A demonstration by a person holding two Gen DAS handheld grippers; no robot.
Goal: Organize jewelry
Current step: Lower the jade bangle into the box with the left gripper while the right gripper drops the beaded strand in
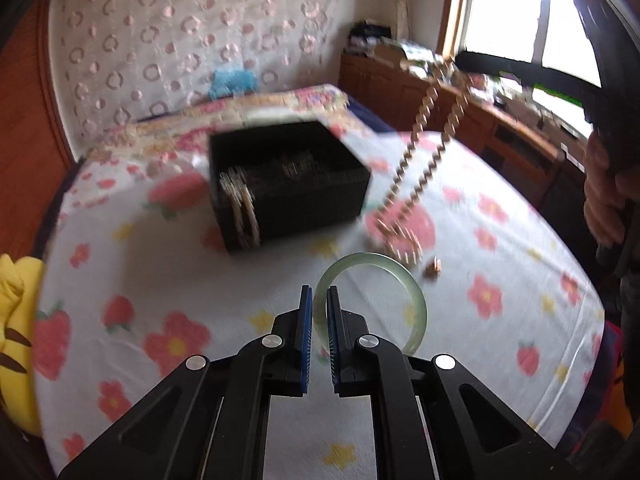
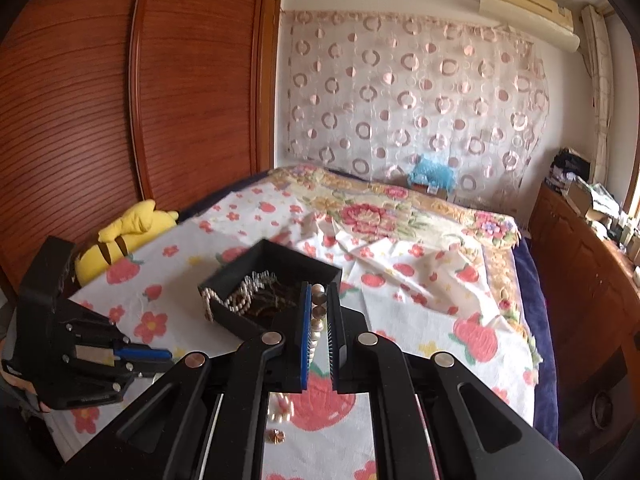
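On the bed, near the black jewelry box [image 1: 288,184], your left claw [image 1: 319,320] is pinching the pale green bangle [image 1: 412,304], while your right claw [image 2: 319,320] is pressed onto a pearl necklace [image 2: 316,322] whose tail lies on the sheet. Judging by this, you're mid-pickup; next, carry each piece over the box and lower it in without snagging the strands draped on its rim.

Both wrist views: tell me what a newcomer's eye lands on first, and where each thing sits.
A pearl necklace hangs in a long double strand from the right gripper, its lower end pooling on the flowered sheet right of the black jewelry box. Nearer the camera, the left gripper is shut on a pale green bangle. More pearls spill over the box's front edge.
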